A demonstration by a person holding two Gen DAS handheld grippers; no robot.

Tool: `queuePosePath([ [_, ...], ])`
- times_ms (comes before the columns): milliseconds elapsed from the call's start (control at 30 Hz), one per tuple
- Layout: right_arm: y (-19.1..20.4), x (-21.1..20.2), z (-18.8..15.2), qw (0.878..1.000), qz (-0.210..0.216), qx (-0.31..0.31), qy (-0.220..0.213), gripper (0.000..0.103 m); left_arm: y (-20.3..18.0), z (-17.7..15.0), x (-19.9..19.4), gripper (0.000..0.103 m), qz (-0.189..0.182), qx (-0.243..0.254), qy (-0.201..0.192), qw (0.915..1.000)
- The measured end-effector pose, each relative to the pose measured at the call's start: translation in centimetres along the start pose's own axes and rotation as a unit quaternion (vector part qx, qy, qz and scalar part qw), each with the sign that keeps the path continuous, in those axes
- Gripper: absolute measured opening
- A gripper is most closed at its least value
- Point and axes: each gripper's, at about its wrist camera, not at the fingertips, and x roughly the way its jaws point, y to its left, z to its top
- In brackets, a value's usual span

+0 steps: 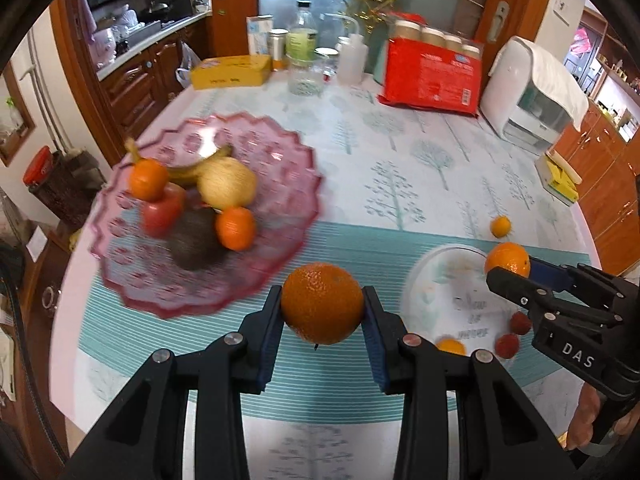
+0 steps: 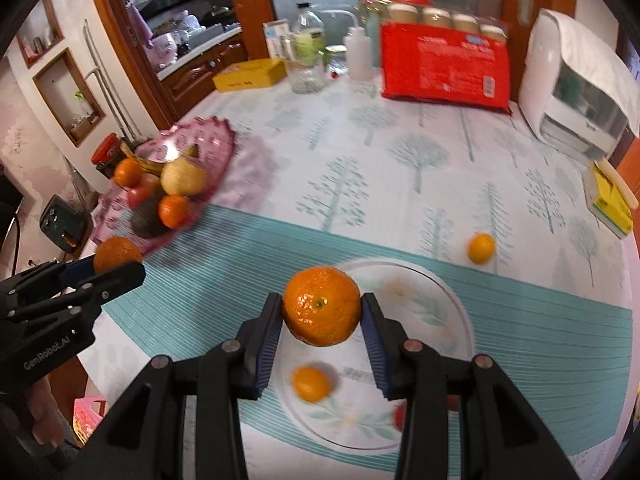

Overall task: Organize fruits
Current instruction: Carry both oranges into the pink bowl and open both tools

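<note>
Now each tool clamps an orange: left tool point(image 1: 323, 312) on one orange point(image 1: 322, 302), right tool point(image 2: 322, 314) on another point(image 2: 322, 305) (both aloft).

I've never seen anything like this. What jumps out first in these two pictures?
Two black hand-held tools, each clamping an orange in mid-air: the left tool holds one orange, the right tool another orange above a clear plate. At the table's left edge, a pink scalloped dish holds piled fruit, and a small loose fruit lies alone beyond the plate.
</note>
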Motion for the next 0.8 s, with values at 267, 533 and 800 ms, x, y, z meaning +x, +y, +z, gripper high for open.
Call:
queuePosePath([
  [267, 6.5, 0.6, 2.9, 1.0, 0.011, -0.009, -0.014, 0.04, 6.3, 2.2, -1.5, 0.036, 0.02, 0.006, -0.011, 0.9997],
  [533, 11.1, 3.4, 4.9, 1.0, 0.014, -0.005, -0.008, 0.04, 10.6, 4.1, -0.2, 0.036, 0.02, 0.02, -0.004, 0.9996],
  [800, 13.4, 7.4, 6.4, 1.0, 0.009, 0.007, 0.011, 0.04, 12.8, 5.1, 3.6, 0.036, 0.01, 0.038, 0.027, 0.9989],
])
